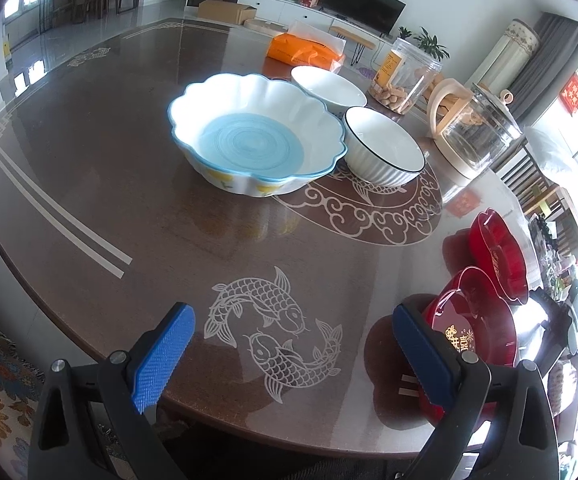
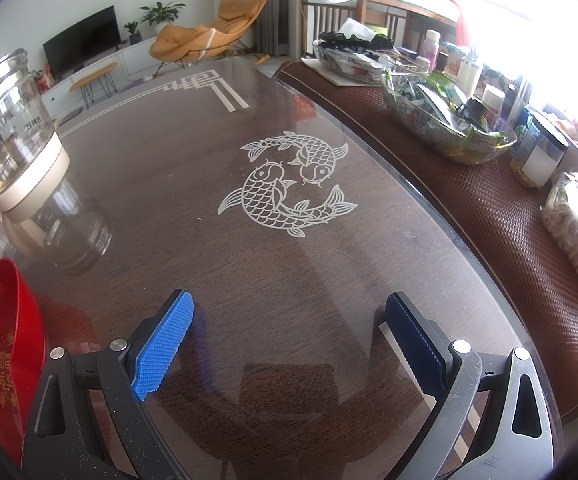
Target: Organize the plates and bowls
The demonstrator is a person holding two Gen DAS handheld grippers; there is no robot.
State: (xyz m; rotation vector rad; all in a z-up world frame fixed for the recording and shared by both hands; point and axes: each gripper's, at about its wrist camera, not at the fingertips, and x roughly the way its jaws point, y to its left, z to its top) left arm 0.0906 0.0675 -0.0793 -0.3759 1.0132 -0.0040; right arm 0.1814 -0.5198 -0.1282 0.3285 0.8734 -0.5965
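Behind the dark glass-topped desk [image 1: 89, 208] lies a bright living room with a television [image 1: 359, 2] on a white cabinet at the far wall. On the desk's middle sits a large scalloped bowl [image 1: 257, 132] with a blue centre and blue rim, yellow motifs on its outer wall. Just to its right stand two white bowls: a ribbed one with a dark rim [image 1: 385, 150], nearer, and a plain one [image 1: 329, 88], farther; whether they touch the big bowl cannot be told. Farther right are a clear jar of snacks [image 1: 407, 76] and a glass kettle [image 1: 477, 128] with a cream base. An orange bag [image 1: 305, 50] lies beyond the bowls. Two red flower-shaped dishes [image 1: 485, 276] rest at the near right of the desk, one overlapping the other.

The left claw [image 1: 293, 320] hovers over a white fish pattern [image 1: 273, 328] at the near edge, its blue pads [image 1: 165, 356] spread wide, gripping nothing. The right claw [image 2: 289, 312] is likewise spread wide and empty above bare desk, a red dish at its left. A woven-topped side surface [image 2: 489, 216] to the right carries a glass tray of clutter [image 2: 449, 120].
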